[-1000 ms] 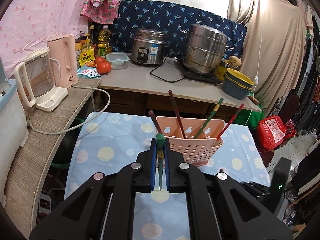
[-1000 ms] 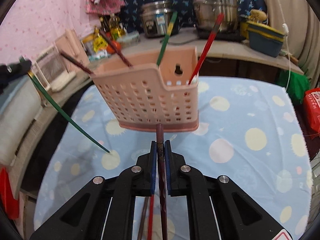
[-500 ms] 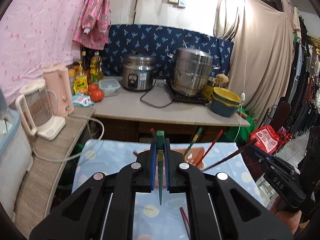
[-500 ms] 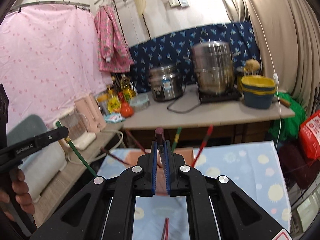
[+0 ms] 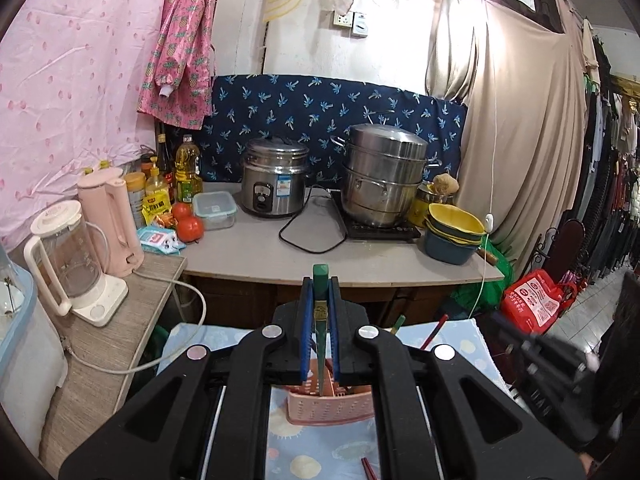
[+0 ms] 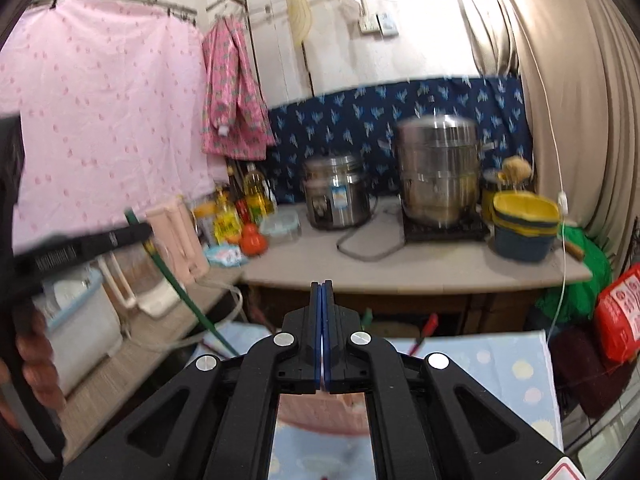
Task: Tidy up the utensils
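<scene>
Left wrist: dotted blue tablecloth (image 5: 320, 450) below grey counter (image 5: 360, 256), pink curtain (image 5: 72, 80) beside.

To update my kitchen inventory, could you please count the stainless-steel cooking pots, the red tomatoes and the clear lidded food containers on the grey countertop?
Stainless-steel cooking pots: 2, the rice cooker and the stacked steamer pot
Red tomatoes: 2, front tomato and rear tomato
Clear lidded food container: 1
Total: 5

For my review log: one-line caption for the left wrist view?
Left gripper clamps a green chopstick above the pink utensil basket.
</scene>
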`<action>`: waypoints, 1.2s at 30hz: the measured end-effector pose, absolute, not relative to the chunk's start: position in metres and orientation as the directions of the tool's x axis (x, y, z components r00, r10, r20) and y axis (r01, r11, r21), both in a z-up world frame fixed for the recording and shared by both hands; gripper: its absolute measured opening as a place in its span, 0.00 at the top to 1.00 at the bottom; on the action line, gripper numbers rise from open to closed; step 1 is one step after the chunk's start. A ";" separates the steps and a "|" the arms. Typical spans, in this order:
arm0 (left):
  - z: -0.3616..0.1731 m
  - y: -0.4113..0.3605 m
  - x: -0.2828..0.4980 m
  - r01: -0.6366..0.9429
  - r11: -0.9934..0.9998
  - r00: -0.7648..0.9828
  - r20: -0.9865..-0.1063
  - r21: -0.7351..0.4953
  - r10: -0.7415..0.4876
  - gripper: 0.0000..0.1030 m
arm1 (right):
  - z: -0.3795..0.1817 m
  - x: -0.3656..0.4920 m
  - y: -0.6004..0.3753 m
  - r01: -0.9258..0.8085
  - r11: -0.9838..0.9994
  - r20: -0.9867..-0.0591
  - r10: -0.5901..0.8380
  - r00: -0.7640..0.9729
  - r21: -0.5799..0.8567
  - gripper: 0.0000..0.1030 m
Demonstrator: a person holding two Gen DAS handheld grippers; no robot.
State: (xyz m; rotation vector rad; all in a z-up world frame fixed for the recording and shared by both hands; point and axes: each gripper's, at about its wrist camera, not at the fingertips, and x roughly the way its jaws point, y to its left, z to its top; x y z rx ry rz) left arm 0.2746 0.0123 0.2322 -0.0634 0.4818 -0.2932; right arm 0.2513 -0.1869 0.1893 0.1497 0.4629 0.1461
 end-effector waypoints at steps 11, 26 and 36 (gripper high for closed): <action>0.187 0.022 0.227 0.281 0.942 0.790 -0.514 -0.181 -0.334 0.93 | 0.016 0.203 -0.262 0.189 0.957 -0.747 0.042 0.664 0.222 0.92; 0.214 0.020 0.179 0.339 0.923 0.807 -0.449 -0.180 -0.384 0.93 | -0.053 0.240 -0.289 0.267 0.948 -0.830 -0.008 0.558 0.170 0.79; 0.183 0.015 0.196 0.320 0.927 0.768 -0.521 -0.194 -0.374 0.93 | -0.066 0.262 -0.289 0.267 0.957 -0.836 -0.055 0.546 0.111 0.91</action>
